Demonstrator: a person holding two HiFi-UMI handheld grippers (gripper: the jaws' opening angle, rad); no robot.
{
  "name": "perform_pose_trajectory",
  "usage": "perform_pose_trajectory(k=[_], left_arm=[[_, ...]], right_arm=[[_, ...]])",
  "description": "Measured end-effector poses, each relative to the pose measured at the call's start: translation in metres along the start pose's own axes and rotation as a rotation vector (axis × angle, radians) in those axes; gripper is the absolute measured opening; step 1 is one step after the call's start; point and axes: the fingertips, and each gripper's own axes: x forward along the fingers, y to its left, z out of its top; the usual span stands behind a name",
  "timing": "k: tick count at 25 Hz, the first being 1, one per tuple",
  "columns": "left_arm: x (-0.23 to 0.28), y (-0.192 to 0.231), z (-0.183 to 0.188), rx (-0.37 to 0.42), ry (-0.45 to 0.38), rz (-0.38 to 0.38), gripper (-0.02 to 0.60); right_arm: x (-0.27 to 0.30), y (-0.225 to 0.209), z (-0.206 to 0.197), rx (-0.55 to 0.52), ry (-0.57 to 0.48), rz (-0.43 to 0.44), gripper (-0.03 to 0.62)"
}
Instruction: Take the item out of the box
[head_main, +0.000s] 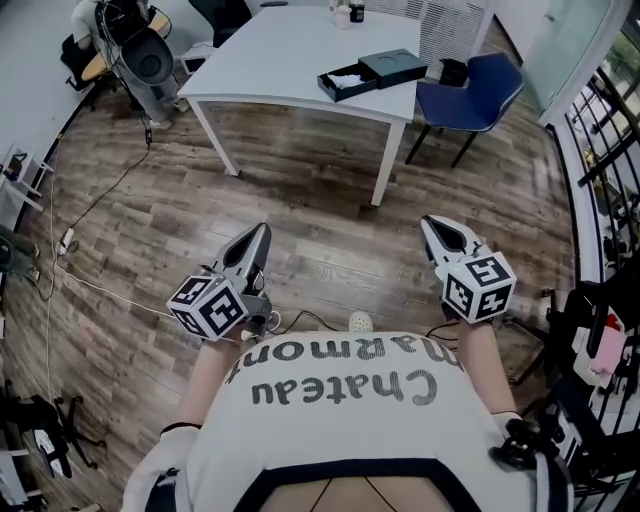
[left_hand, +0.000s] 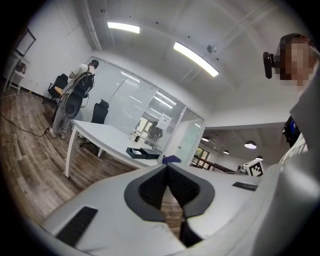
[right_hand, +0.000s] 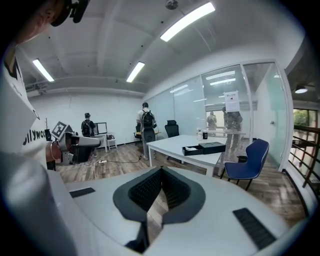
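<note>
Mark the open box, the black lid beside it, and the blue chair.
open box (head_main: 350, 91), head view, dark side wall
lid (head_main: 395, 67), head view, top face
blue chair (head_main: 458, 100), head view, seat

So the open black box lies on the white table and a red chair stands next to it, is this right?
Not quite: the chair is blue, not red, as the head view shows. The open black box does lie on the white table.
</note>
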Motion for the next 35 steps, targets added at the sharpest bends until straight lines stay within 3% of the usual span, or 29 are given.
perform_pose_trajectory(k=[10,19,35], left_arm=[[0.083,0.002,0.012,0.011,-0.039,0.039,-0.005],[0.129,0.01,0.013,0.001,-0.068,0.086,-0.005],[0.173,0.025,0.001,0.027,0.026,0.133,-0.003]], right_arm=[[0.052,-0.077,0.031,-0.026,-0.02,0.053,-0.002],[0.086,-0.114,0.035,-0.035,-0.011,0.115,-0.002],[0.13,-0.143,0.003,0.098,0.057,0.168,-0.001]])
